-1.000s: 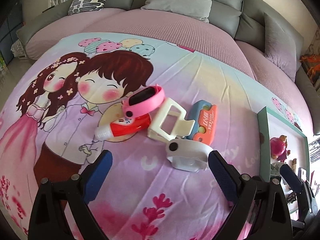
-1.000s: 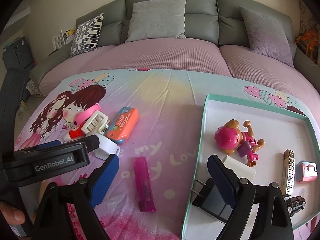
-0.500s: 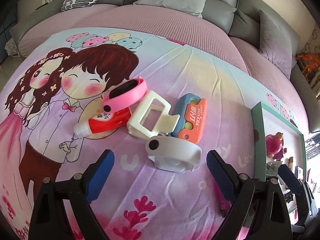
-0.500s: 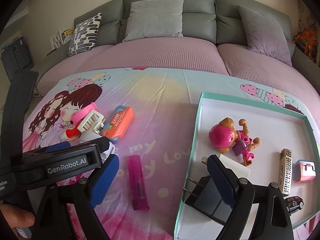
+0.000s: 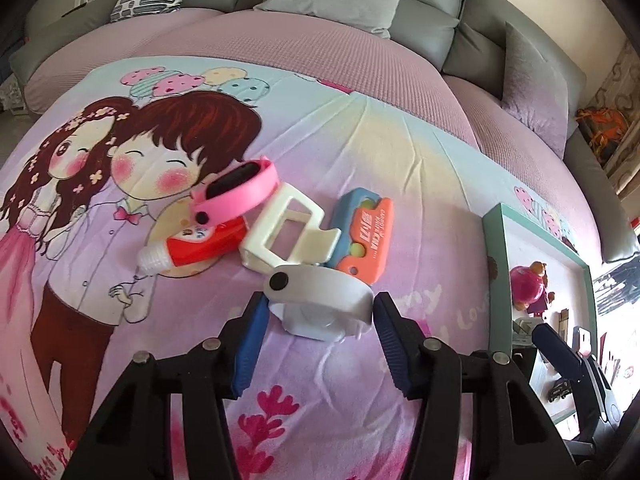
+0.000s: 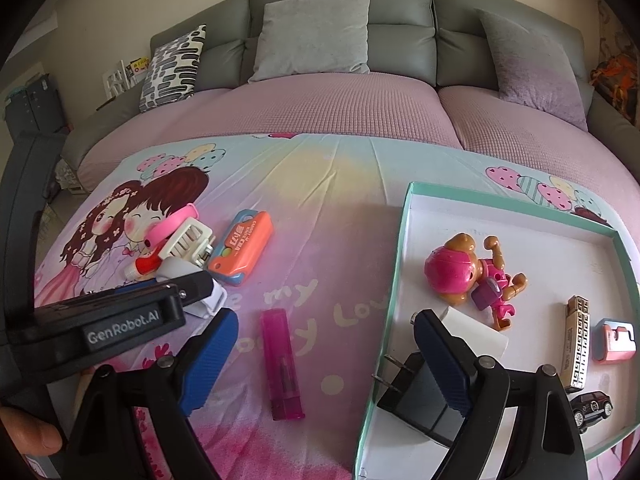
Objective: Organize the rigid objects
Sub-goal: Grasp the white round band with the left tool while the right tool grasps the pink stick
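Low centre of the left wrist view, the left gripper (image 5: 316,320) had its jaws closing around the white wristband (image 5: 320,290); both blue pads sat right at the band's ends, contact looked made but I couldn't confirm a firm pinch. Band lay on the cartoon bedsheet (image 5: 360,140), touching the cream plastic frame (image 5: 286,236) just above it. Orange-and-blue case (image 5: 366,236) touched the frame's right side; pink wristband (image 5: 236,192) rested on the red-and-white tube (image 5: 192,246) at the frame's left. Tight cluster, no gap between pieces.

Open sheet ran above and left of the cluster, up to the purple sofa cushions.

Right wrist view: right gripper (image 6: 324,364) hung with jaws spread wide, nothing between them. Its right finger sat over the tray's left edge, above the black plug adapter (image 6: 416,408). Teal-rimmed tray (image 6: 400,248) filled the lower right, holding a pink toy figure (image 6: 468,276), a white block (image 6: 476,332), a patterned bar (image 6: 576,340), a pink clip (image 6: 618,340) and a black toy car (image 6: 592,408). Bare tray floor remained along the upper part. Magenta lighter (image 6: 282,364) lay alone on the sheet between cluster and tray, clear strip on both sides.
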Demonstrator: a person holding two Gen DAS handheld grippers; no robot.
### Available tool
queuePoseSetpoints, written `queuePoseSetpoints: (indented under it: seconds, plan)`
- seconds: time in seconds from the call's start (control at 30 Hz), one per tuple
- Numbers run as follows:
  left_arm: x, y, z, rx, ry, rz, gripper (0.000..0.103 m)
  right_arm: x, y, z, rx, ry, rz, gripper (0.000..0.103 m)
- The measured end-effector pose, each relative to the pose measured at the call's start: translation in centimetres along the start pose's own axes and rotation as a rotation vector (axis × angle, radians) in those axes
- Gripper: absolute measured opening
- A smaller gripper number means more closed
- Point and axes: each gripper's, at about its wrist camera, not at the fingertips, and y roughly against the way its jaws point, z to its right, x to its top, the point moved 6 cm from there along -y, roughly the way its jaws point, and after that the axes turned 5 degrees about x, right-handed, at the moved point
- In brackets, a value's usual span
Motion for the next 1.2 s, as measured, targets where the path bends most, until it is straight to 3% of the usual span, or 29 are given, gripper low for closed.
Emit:
queuePoseSetpoints:
  seconds: [0.27,0.43,0.63,1.0,1.2]
  plan:
    - [0.3,0.6,-2.5,0.07,0.042,0.012,0.056,-0.3,-0.5,-1.9,0.041,0.058,-0.011,0.085]
    - [0.3,1.0,-3.0,0.08,0.052,0.021,0.056,-1.1,-1.5,-3.1,0.052,0.096,-0.06,0.067]
    - [0.3,1.0,-3.5,0.094,0.06,0.022,0.056,-2.2,-2.9,-3.8,0.007,0.149,-0.118,0.048]
    - [0.2,0.7,-3.5,0.097,0.056,0.013,0.056,-3.2,-4.4,-3.9,-0.027,0.166,-0.179,0.039]
    - [0.1,0.5,-3.4,0.108,0.05,0.005,0.056,-3.2,-4.3,-4.2,0.039,0.128,-0.182,0.029]
